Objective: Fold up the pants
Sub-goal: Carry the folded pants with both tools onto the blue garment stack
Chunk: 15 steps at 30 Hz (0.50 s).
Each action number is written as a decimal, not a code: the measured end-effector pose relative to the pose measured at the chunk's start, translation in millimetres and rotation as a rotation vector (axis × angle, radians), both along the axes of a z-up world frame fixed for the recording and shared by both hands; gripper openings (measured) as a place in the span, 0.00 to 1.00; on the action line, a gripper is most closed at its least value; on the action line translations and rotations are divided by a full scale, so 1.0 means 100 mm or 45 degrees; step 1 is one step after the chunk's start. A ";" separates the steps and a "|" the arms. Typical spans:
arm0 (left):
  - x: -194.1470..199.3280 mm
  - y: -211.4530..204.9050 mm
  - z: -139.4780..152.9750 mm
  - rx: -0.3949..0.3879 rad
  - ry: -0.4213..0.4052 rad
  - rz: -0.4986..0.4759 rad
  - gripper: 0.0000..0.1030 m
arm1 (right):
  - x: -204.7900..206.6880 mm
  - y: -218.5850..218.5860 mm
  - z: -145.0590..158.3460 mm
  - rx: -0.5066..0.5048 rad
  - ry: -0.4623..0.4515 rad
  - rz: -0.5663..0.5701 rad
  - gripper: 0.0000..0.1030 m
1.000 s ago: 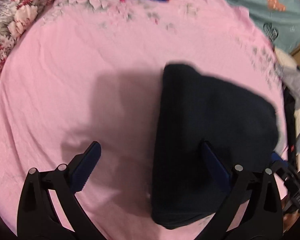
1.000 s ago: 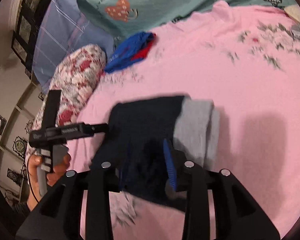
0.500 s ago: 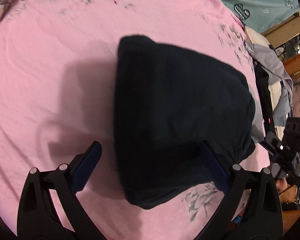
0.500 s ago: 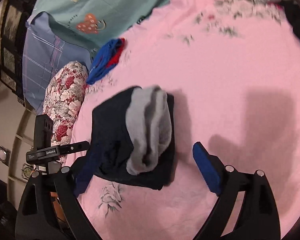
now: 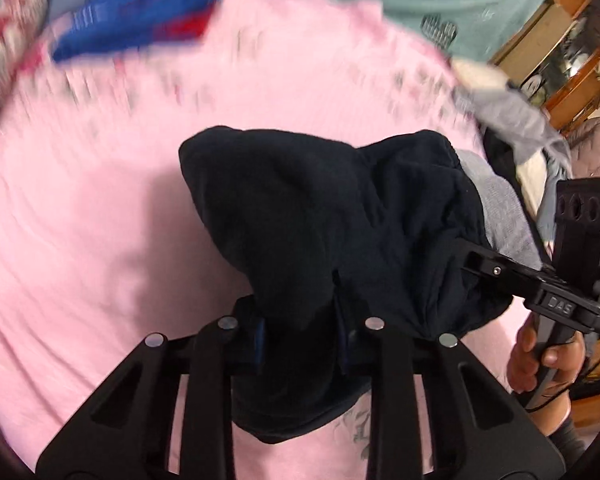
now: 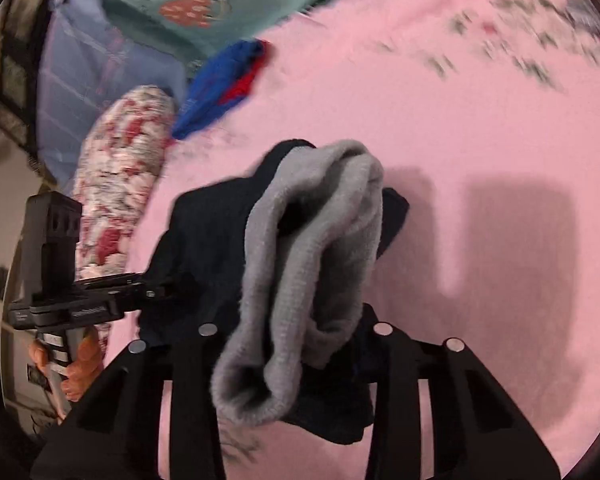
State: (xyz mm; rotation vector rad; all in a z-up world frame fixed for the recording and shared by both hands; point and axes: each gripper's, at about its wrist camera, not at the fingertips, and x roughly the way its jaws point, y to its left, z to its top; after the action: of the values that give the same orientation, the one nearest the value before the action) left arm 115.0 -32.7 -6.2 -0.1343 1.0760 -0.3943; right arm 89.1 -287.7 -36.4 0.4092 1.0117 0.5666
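Two hand-held grippers, left [image 5: 300,336] and right [image 6: 296,344], just closed, are clamped on folded pants [image 5: 340,220] above the bed [image 5: 80,240]; placement onto it is judged next.

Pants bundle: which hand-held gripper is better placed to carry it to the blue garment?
Both grip the pants. Left hand-held gripper, probably: the blue garment lies directly ahead of it, whereas it is off to the right hand-held gripper's left.

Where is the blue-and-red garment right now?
The blue-and-red garment lies at the far edge of the pink bedspread, upper left in both wrist views, beside the floral pillow, beyond the dark pants.
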 end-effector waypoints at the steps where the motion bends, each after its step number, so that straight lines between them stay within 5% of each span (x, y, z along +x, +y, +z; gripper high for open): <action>1: 0.02 0.04 0.15 -0.003 -0.060 0.018 0.25 | 0.01 0.06 0.19 -0.003 -0.059 0.032 0.36; 4: 0.18 0.23 0.60 -0.006 -0.229 0.086 0.25 | 0.15 0.27 0.73 -0.059 -0.268 0.061 0.36; 9: 0.64 0.58 1.03 0.014 -0.362 0.238 0.26 | 0.71 0.70 1.32 -0.088 -0.513 0.094 0.36; 15: 1.30 0.85 1.12 0.130 -0.493 0.407 0.26 | 1.43 1.26 1.46 -0.135 -0.679 0.132 0.36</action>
State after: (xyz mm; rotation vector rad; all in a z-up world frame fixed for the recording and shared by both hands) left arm 245.3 52.5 106.2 -0.1302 0.6751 -0.0696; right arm 232.3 -161.6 109.3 0.0984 0.5474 0.6674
